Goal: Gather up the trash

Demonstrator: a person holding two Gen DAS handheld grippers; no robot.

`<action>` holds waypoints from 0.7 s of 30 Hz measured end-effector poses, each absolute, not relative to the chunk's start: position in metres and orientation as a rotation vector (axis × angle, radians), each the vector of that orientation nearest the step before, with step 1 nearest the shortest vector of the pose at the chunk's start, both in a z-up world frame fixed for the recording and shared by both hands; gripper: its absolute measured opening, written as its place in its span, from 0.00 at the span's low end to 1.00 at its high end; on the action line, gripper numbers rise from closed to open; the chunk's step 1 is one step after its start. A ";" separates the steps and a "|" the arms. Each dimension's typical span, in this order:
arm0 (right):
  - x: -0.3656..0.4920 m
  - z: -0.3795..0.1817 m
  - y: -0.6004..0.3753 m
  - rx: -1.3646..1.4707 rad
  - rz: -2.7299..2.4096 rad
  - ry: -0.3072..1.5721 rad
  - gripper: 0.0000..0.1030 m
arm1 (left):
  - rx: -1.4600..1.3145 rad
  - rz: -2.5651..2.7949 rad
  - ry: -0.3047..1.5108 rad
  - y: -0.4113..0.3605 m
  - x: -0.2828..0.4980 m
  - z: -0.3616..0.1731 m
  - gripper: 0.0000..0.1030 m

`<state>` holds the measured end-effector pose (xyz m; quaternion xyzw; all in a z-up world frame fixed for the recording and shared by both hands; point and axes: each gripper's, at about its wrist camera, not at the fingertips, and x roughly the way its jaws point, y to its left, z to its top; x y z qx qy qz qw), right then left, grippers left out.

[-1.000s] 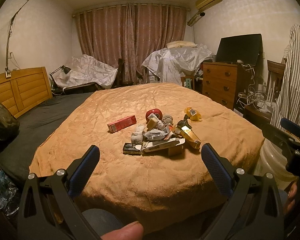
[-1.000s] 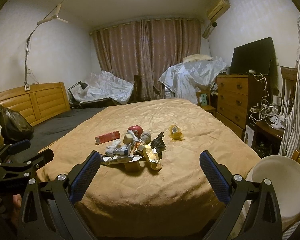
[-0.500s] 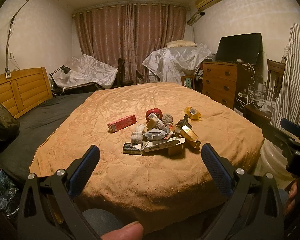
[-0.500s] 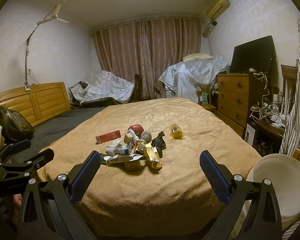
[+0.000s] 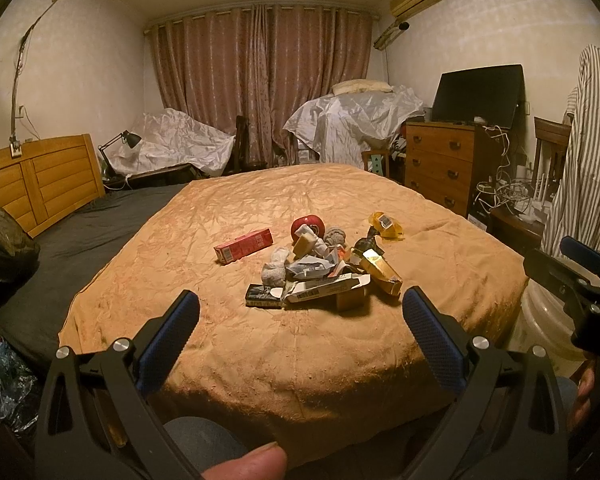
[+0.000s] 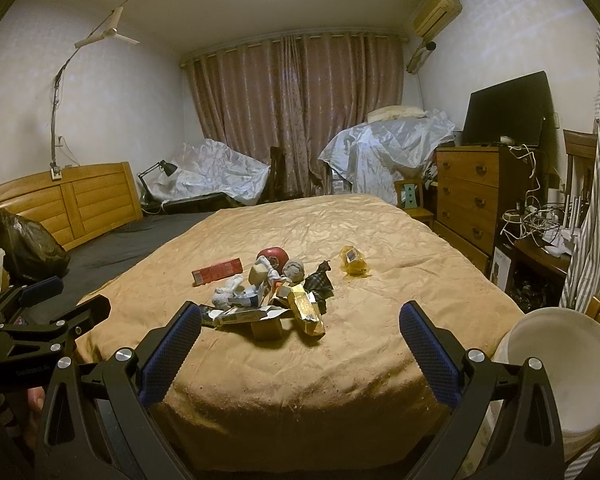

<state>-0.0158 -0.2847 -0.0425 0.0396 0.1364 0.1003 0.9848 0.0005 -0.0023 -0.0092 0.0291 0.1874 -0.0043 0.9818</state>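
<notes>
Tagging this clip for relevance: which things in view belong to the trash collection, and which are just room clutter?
Part of the job:
- trash pile on the bedspread
- red carton beside the pile
- yellow wrapper lying apart
- white bucket, the likely bin
- left claw and right claw, both open and empty

Just lying about:
- dresser
- TV
- desk lamp
- black bag

Bare bedspread (image 5: pixel 300 344) lies open before the trash pile (image 5: pixel 320 268); nothing stands between.

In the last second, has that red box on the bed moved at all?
No. The red box lies in the same spot left of the trash pile on the bed.
</notes>
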 end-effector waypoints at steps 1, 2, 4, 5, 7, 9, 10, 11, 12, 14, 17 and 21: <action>-0.016 -0.042 -0.285 0.079 0.202 0.274 0.96 | 0.058 -0.008 0.377 -0.002 0.000 -0.009 0.95; -0.016 -0.042 -0.285 0.079 0.202 0.274 0.96 | 0.058 -0.008 0.377 -0.002 0.000 -0.009 0.95; -0.016 -0.042 -0.285 0.080 0.202 0.274 0.96 | 0.058 -0.008 0.378 -0.002 0.000 -0.010 0.95; -0.016 -0.042 -0.286 0.080 0.202 0.274 0.96 | 0.058 -0.008 0.379 -0.002 -0.001 -0.011 0.95; -0.016 -0.044 -0.283 0.079 0.203 0.277 0.96 | 0.059 -0.008 0.379 -0.003 -0.001 -0.011 0.95; -0.015 -0.047 -0.281 0.078 0.203 0.280 0.96 | 0.058 -0.009 0.380 -0.003 0.000 -0.011 0.95; -0.014 -0.049 -0.280 0.077 0.204 0.283 0.96 | 0.058 -0.009 0.383 -0.003 0.000 -0.012 0.95; -0.014 -0.050 -0.280 0.077 0.205 0.285 0.96 | 0.058 -0.009 0.387 -0.002 0.000 -0.014 0.95; -0.014 -0.050 -0.280 0.076 0.206 0.286 0.96 | 0.058 -0.009 0.390 -0.002 0.000 -0.015 0.95; -0.013 -0.052 -0.279 0.077 0.207 0.294 0.96 | 0.059 -0.008 0.395 -0.002 0.000 -0.018 0.95; -0.012 -0.055 -0.278 0.078 0.209 0.302 0.96 | 0.058 -0.006 0.405 0.000 0.001 -0.021 0.95; -0.009 -0.055 -0.280 0.080 0.212 0.313 0.96 | 0.085 -0.005 0.422 -0.002 0.010 -0.023 0.95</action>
